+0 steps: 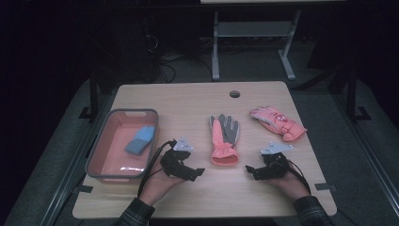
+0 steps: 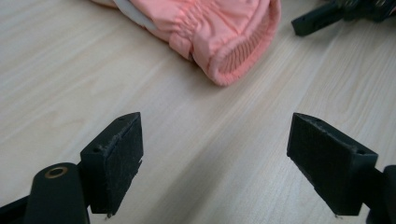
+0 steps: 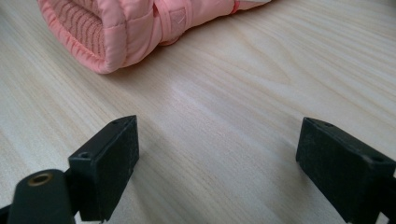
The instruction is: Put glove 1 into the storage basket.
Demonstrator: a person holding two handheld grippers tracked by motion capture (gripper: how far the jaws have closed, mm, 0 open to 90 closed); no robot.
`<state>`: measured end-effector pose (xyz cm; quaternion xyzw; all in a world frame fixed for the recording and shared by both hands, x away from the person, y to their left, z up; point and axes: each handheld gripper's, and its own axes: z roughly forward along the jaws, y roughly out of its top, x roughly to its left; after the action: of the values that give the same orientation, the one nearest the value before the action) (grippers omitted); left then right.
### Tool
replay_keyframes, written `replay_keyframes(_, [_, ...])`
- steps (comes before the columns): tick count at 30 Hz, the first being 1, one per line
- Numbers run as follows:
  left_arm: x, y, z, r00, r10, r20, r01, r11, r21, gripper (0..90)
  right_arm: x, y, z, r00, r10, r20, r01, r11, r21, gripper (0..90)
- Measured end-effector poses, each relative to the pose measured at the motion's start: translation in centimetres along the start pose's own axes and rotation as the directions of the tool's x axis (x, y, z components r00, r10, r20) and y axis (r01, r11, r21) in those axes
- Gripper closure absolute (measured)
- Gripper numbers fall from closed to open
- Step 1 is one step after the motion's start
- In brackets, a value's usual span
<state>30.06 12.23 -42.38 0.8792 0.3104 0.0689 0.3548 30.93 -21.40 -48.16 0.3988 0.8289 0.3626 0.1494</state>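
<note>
From above, both grippers sat low on the table (image 1: 188,197), the left gripper (image 1: 200,172) and right gripper (image 1: 248,168) flanking the glove (image 1: 224,139), a blue one already in the bin (image 1: 96,155). In the left gripper view, jaws were spread and empty, cuff (image 2: 238,51) just ahead; I'd pinch that. Right gripper view: jaws spread too, cuff ahead.
</note>
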Motion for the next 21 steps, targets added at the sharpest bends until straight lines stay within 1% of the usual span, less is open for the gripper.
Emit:
replay_keyframes(1, [-0.3,-0.5,0.7,0.9999,0.008,-0.012,-0.008,0.9999,0.012,17.7,0.0,0.0,0.0,1.0000,0.001,0.000,-0.001,1.000,0.000,12.5])
replay_keyframes(4, [-0.4,-1.3,1.5,1.0000,0.003,-0.007,-0.003,0.9998,0.019,17.7,0.0,0.0,0.0,1.0000,0.000,0.000,0.000,1.000,0.000,12.5])
replay_keyframes(5, [-0.4,-1.5,1.6,0.9998,0.013,-0.014,-0.013,0.9995,0.028,17.7,0.0,0.0,0.0,1.0000,0.000,0.000,0.000,1.000,0.000,12.5])
replay_keyframes(6, [-0.4,-1.5,1.6,0.9998,0.013,-0.014,-0.013,0.9995,0.028,17.4,0.0,0.0,0.0,1.0000,0.000,0.000,0.000,1.000,0.000,12.5])
replay_keyframes(7, [-0.3,-1.8,1.8,0.9995,0.020,-0.023,-0.019,0.9993,0.032,17.4,0.0,0.0,0.0,1.0000,0.001,0.000,-0.001,1.000,0.000,12.5])
replay_keyframes(10, [0.2,-2.9,2.1,0.9995,0.005,-0.031,-0.004,0.9996,0.027,16.9,-0.1,0.0,0.0,0.9999,-0.010,-0.005,0.010,1.000,0.001,12.1])
replay_keyframes(11, [0.2,-2.9,2.1,0.9995,0.005,-0.031,-0.004,0.9996,0.027,16.1,-0.1,0.0,0.0,0.9999,-0.010,-0.005,0.010,1.000,0.001,12.1])
replay_keyframes(12, [0.3,-3.4,2.4,0.9995,0.007,-0.031,-0.006,0.9992,0.040,15.5,-0.1,0.1,-0.1,0.9998,-0.015,-0.010,0.015,1.000,0.022,12.6])
replay_keyframes(13, [0.3,-3.5,2.5,0.9993,0.014,-0.036,-0.013,0.9993,0.035,15.1,-0.2,0.2,-0.2,0.9998,-0.019,-0.009,0.019,0.999,0.029,13.2])
replay_keyframes(14, [0.2,-3.7,2.5,0.9990,0.018,-0.041,-0.017,0.9995,0.025,14.0,-0.1,0.4,-0.3,0.9999,-0.012,0.000,0.012,0.999,0.044,13.2])
replay_keyframes(16, [0.3,-3.9,2.6,0.9979,0.038,-0.053,-0.038,0.9993,0.001,14.0,-0.2,0.7,-0.5,0.9997,-0.024,-0.006,0.024,0.999,0.045,13.8])
replay_keyframes(17, [0.3,-4.2,2.7,0.9966,0.059,-0.058,-0.059,0.9982,-0.012,13.6,-0.2,0.9,-0.7,0.9997,-0.023,-0.002,0.023,0.999,0.050,14.0])
replay_keyframes(18, [0.3,-4.5,2.8,0.9946,0.079,-0.067,-0.081,0.9962,-0.032,13.1,-0.2,1.2,-0.9,0.9998,-0.016,-0.010,0.016,0.998,0.053,14.4])
replay_keyframes(19, [0.4,-4.8,2.7,0.9948,0.079,-0.064,-0.083,0.9950,-0.056,12.7,-0.1,1.6,-1.0,0.9997,-0.006,-0.025,0.007,0.999,0.050,15.6])
replay_keyframes(20, [0.5,-4.9,2.7,0.9947,0.081,-0.063,-0.085,0.9940,-0.069,12.7,-0.1,2.0,-1.2,0.9995,-0.007,-0.031,0.008,0.999,0.041,17.8])
replay_keyframes(21, [0.5,-5.0,2.7,0.9949,0.081,-0.060,-0.085,0.9942,-0.066,12.7,0.0,2.3,-1.3,0.9996,-0.009,-0.027,0.010,0.999,0.039,19.6])
